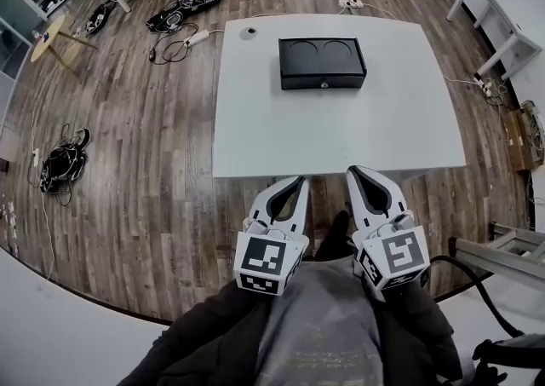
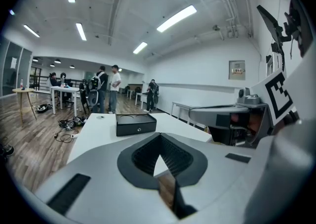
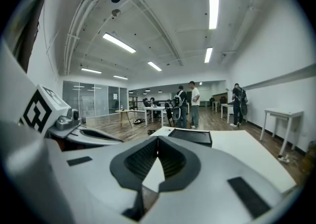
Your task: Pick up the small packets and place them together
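1. Wooden floor [image 1: 145, 146] is surrounding a white table [image 1: 341, 129], and a black box [image 1: 322, 62] is sitting toward the table's far side.
2. At the table's near edge the left gripper [image 1: 297, 181] is hovering, its jaws pressing together with nothing between them.
3. Just beside it the right gripper [image 1: 352, 173] is hanging, its jaws likewise sitting fully closed and empty.
4. No view is showing the small packets, so where they are lying cannot be told.
5. Beyond the table, people [image 2: 107, 88] are standing in the background, and cables [image 1: 61, 163] are lying on the floor at the left.
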`<action>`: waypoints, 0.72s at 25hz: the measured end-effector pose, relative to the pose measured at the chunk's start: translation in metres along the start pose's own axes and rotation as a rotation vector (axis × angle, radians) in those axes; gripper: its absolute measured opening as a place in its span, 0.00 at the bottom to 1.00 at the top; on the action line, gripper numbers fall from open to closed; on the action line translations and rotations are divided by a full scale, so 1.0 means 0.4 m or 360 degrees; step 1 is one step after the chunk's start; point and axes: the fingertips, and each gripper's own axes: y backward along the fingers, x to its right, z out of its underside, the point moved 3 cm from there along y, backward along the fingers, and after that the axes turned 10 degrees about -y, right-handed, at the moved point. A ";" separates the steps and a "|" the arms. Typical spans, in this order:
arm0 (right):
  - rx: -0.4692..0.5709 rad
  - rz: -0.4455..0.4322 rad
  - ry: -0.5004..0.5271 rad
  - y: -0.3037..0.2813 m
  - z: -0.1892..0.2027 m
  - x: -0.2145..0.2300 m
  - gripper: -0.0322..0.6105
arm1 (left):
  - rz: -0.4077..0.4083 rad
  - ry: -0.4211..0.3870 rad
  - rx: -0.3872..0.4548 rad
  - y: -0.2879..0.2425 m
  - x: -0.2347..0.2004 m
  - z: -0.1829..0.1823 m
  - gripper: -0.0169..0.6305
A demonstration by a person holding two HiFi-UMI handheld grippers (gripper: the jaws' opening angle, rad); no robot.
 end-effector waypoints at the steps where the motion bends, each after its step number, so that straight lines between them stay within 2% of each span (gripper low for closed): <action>1: 0.0014 0.0003 -0.0017 0.000 -0.008 0.015 0.06 | 0.0014 -0.0002 -0.0012 -0.014 0.006 0.000 0.03; 6: 0.0060 -0.0086 -0.0109 -0.051 -0.040 0.105 0.06 | 0.0030 -0.0038 -0.0061 -0.119 0.005 -0.007 0.03; 12: -0.0053 -0.0060 -0.0059 -0.143 -0.037 0.226 0.06 | -0.0032 -0.0033 -0.0097 -0.244 -0.012 -0.042 0.03; 18: -0.0108 -0.0153 -0.0107 -0.223 -0.031 0.341 0.06 | -0.0124 -0.0043 -0.0194 -0.362 -0.010 -0.060 0.03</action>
